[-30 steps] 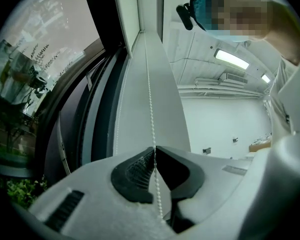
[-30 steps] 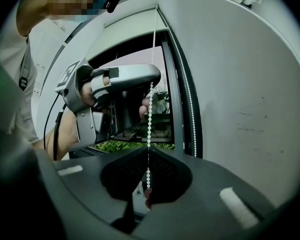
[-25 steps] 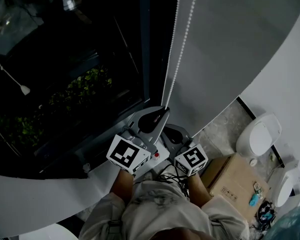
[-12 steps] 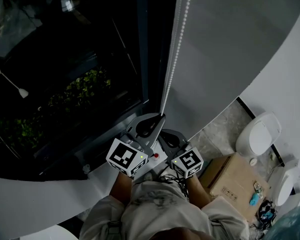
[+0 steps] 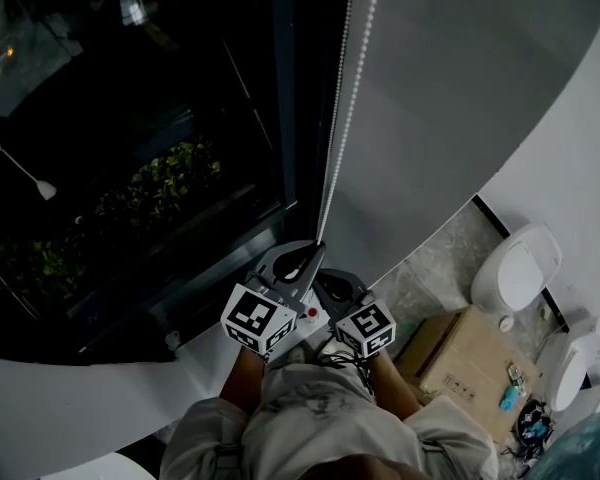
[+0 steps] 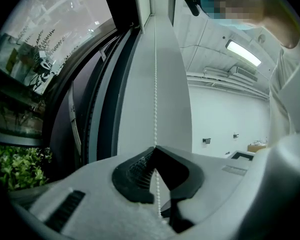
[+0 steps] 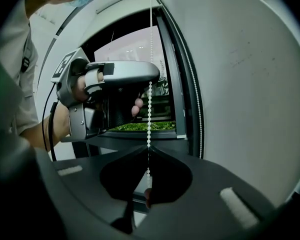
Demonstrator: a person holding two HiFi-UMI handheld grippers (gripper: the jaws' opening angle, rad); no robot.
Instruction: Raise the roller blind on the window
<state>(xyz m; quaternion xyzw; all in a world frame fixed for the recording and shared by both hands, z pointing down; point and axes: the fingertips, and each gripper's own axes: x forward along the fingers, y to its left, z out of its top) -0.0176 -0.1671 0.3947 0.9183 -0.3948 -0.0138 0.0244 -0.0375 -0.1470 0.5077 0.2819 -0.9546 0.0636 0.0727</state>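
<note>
So the bead chain (image 5: 342, 98) hung right beside the window frame (image 5: 285, 88), and both tools were clamped on the same strand. The left gripper (image 6: 155, 149) had its jaws pinched shut on it, and the right gripper (image 7: 149, 148) pinched it just below. Count: two grippers, two chain strands by the frame, one roller blind (image 5: 460, 88) right of the frame

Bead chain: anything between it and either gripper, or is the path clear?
Nothing visible stands in the way. The left gripper and the right gripper are both shut on the bead chain, left above right, and the chain runs up unobstructed beside the roller blind.
</note>
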